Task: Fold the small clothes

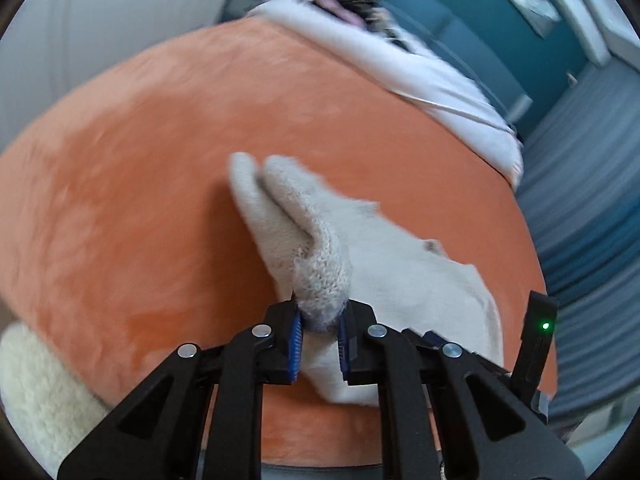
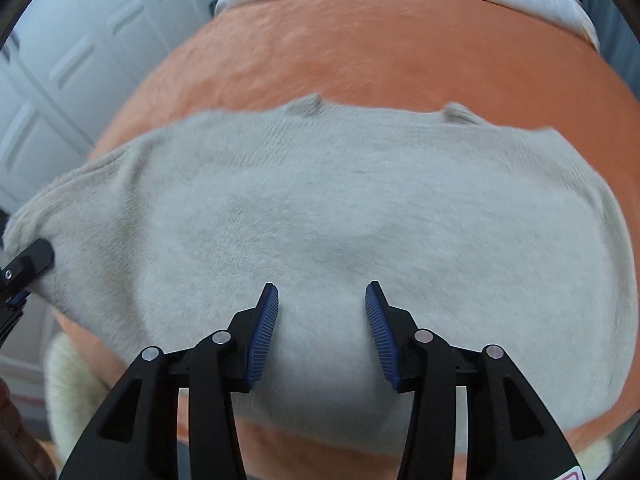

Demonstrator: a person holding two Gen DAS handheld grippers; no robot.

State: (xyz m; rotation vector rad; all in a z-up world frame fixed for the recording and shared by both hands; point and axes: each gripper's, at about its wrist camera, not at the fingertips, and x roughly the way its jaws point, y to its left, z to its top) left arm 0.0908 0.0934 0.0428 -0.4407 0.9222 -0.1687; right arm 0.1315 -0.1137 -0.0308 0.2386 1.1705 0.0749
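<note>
both gripper (image 2: 322, 322) frames are black plastic with silver rivets and ribbed blue pads (image 2: 263, 334).

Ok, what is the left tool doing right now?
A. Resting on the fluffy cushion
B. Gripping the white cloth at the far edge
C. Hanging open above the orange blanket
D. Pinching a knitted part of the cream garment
D: in the left wrist view the left tool has its blue pads pressed on a bunched knitted end of the cream garment, which lies on the orange blanket.

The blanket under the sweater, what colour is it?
Orange. The blanket shows best in the left wrist view, spread under the cream sweater.
</note>
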